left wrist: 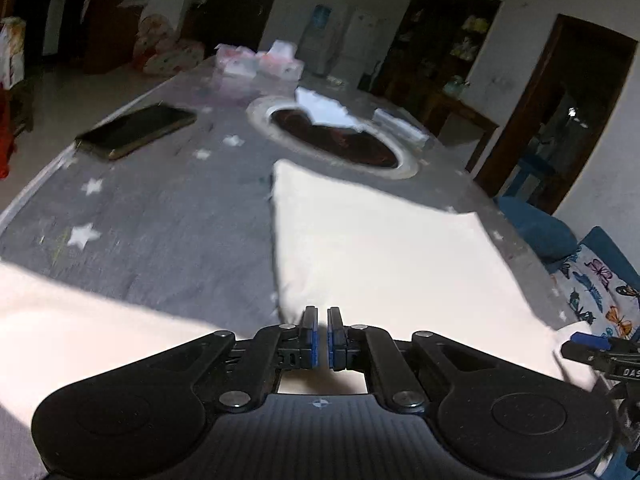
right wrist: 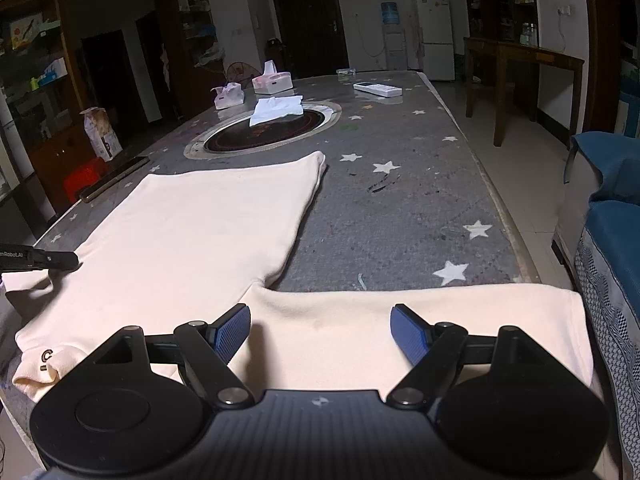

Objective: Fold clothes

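Note:
A cream long-sleeved shirt lies flat on the grey star-patterned table, body stretching away, one sleeve running to the right along the near edge. My right gripper is open and empty, hovering over that sleeve. My left gripper is shut on the shirt's near-left edge; its tip shows in the right wrist view at the shirt's left side. The right gripper's tip shows in the left wrist view.
A round inset hotplate with a tissue on it sits mid-table. Two tissue boxes, a remote and a phone lie farther back. A blue sofa stands to the right.

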`<state>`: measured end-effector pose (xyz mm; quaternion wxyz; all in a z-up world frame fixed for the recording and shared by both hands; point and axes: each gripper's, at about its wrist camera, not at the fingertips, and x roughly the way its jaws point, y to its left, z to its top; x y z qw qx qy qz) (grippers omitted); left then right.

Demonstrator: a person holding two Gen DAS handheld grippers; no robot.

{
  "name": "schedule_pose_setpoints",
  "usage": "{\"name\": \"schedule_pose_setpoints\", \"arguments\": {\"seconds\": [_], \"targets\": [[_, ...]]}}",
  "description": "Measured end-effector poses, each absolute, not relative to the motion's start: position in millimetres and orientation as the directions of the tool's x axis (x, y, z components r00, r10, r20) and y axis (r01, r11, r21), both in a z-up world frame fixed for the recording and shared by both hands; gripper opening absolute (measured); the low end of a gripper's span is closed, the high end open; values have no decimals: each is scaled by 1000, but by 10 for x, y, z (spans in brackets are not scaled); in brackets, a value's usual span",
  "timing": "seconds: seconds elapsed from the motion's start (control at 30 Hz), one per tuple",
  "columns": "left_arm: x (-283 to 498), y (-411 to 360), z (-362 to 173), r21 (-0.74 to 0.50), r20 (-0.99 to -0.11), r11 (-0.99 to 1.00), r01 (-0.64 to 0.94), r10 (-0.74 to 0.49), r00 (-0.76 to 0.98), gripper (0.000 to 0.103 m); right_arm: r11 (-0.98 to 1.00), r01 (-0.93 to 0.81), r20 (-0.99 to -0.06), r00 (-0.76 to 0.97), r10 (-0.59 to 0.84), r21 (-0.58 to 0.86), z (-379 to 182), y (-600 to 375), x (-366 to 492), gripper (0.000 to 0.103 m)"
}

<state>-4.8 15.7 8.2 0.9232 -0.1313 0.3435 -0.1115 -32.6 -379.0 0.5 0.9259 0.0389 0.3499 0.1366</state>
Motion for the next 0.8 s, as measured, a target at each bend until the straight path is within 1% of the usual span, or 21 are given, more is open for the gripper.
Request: {"name": "schedule_pose_setpoints", "arguments": {"seconds": [0.07,0.17,0.23,0.43,0.67,0.8], "targets": [[-5,127,93,-309,-607,944,115,-288,740,6,961,-219,-634,722,277,171,9,-3794,-328,79],[105,119,8,-280,-641,956,81,-249,726,5,963,-213,-640,720,269,165,3,-3800,-347,79],[104,151,-14,-280,-629,956,85,-250,736,6,964,-213,-643,718,266,162,11,-3823,-381,79],[85,141,-4,-261,-633,961,90,-241,736,6,971,-202,-652,720,237,130,45,-3886,-541,79],[93,82,11,-225,-640,970,94,-219,737,5,957,-277,-631,729,267,84,126,-3742,-829,79],[99,64,18,-209,-644,973,95,-210,736,6,933,-354,-607,728,319,66,175,-3543,-902,79]]}}
